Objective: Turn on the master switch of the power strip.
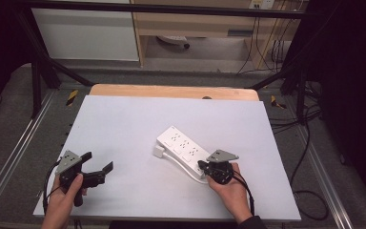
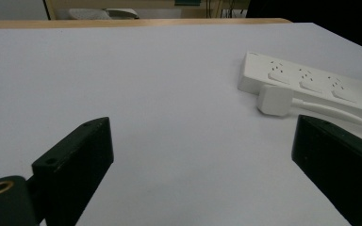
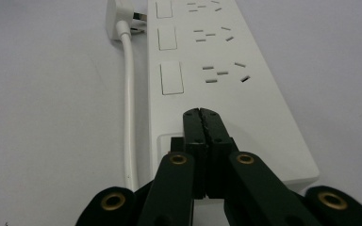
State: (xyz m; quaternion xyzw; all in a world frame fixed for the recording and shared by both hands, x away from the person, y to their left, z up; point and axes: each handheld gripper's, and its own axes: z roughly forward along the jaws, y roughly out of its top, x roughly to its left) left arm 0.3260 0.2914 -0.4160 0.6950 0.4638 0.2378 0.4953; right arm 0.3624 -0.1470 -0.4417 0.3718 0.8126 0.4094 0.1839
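While most of the pale grey flat worktop [image 1: 124, 138] lies bare, its left and far parts give wide open room, and the far wooden edge strip [image 1: 171, 90] runs past the grey sheet. The white rectangular plastic power strip [image 1: 183, 149] lies flat, angled, right of centre and well clear of every edge. It has three socket groups with a rocker switch beside each (seen best in the right gripper view). Its white round cable [image 3: 129, 103] runs along one long side to a white square plug [image 2: 274, 100] that lies on the worktop just beside the strip's far end.

The right claw [image 3: 202, 120] has its black jaws pressed together, nothing between them, tips resting over the near end of the strip; the right hand [image 1: 228, 188] holds it near the front edge. The left claw [image 1: 97, 162] sits spread wide over bare worktop at the front left corner, held by the left hand [image 1: 64, 198], well apart from the strip.
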